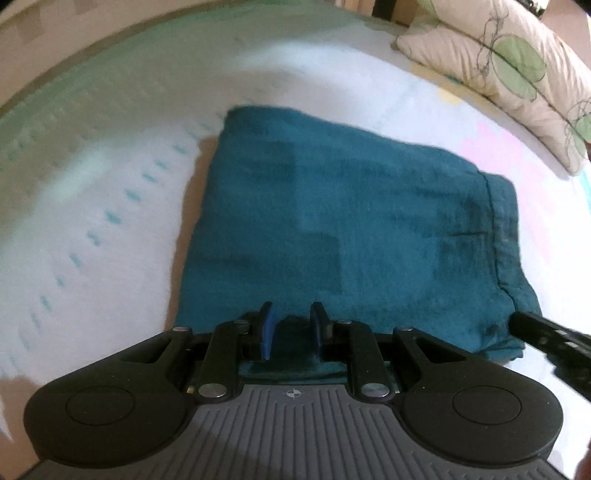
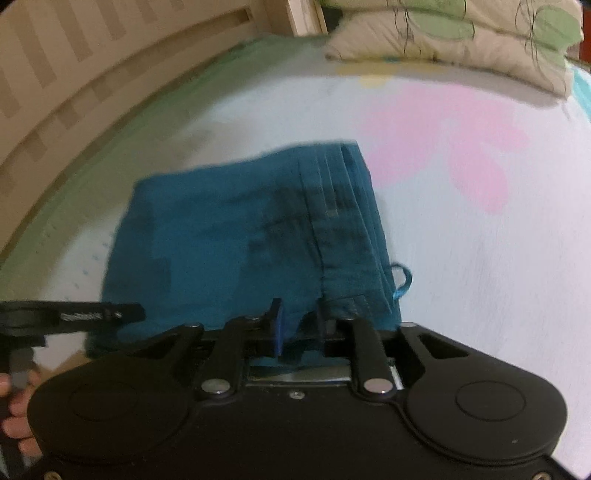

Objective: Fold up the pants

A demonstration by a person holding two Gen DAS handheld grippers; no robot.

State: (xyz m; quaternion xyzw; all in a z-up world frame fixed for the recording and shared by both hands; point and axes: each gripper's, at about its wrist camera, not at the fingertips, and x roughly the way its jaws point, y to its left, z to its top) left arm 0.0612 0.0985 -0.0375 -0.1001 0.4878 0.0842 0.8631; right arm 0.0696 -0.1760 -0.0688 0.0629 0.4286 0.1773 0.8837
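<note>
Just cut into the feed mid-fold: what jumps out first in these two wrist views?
The teal pants, folded into a compact rectangle, lie mid-frame on a pale bedsheet with pink patches. Both grippers sit at its near edge, the left gripper and right gripper each with teal cloth between their blue pads. Leaf-print pillows are stacked at the far end of the bed.

Teal pants point(image 1: 332, 221) of soft, matt woven cloth ahead of the jaws. Left gripper point(image 1: 291, 336) in matt black plastic, blue rubbery pads point(image 1: 266, 332), shiny metal pins. Bed sheet point(image 2: 461, 258) smooth printed cloth; headboard point(image 2: 55, 74) pale wood.
</note>
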